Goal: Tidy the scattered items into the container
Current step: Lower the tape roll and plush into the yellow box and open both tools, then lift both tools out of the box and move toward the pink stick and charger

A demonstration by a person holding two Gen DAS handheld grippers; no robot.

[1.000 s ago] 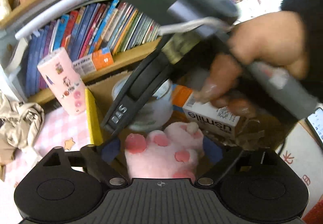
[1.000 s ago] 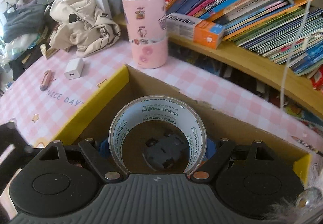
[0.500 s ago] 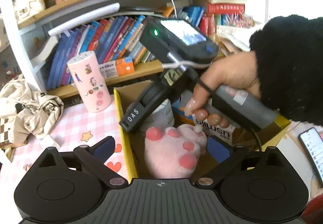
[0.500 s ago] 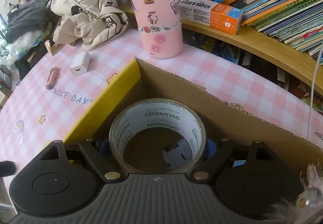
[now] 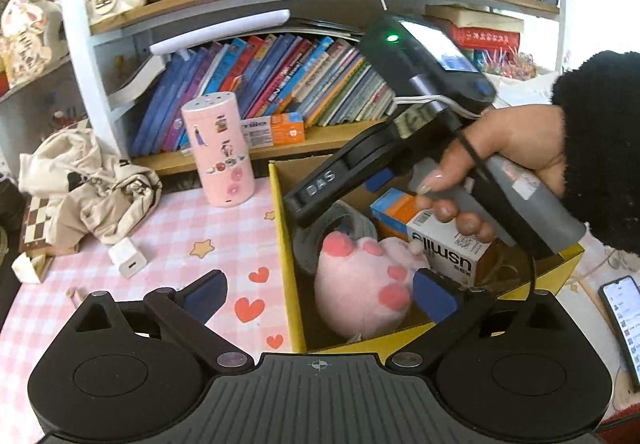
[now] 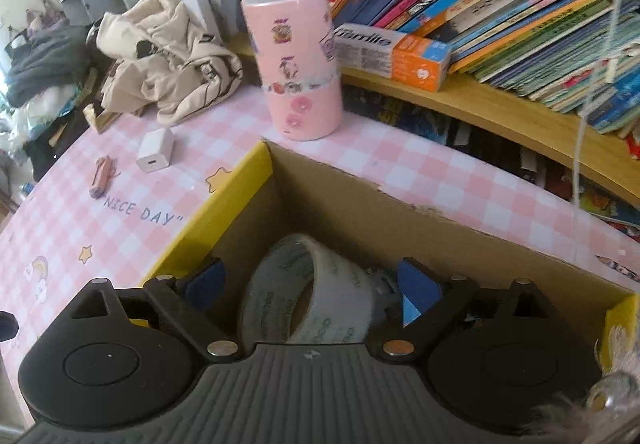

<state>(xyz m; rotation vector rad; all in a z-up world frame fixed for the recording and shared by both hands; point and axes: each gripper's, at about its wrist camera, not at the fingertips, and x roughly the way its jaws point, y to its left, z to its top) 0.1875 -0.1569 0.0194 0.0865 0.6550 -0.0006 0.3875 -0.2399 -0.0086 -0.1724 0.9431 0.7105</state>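
The right gripper (image 6: pixel 308 284) hangs inside the cardboard box (image 6: pixel 236 187); its jaws have just been opening and now stand wide, clear of the tape roll (image 6: pixel 304 296), which lies tilted between them on what appears to be the box floor, though the bottom is dim. The left gripper (image 5: pixel 316 294) is spread wide and empty, straddling the box's yellow wall above a pink plush paw (image 5: pixel 360 284). A white charger (image 5: pixel 129 262) remains on the pink tablecloth (image 5: pixel 180 228).

Box (image 6: pixel 400 199) open on top; tape (image 6: pixel 308 296), plush (image 5: pixel 368 284), cartons (image 5: pixel 452 248) crowd floor. Tablecloth (image 6: pixel 120 211) left mostly clear.
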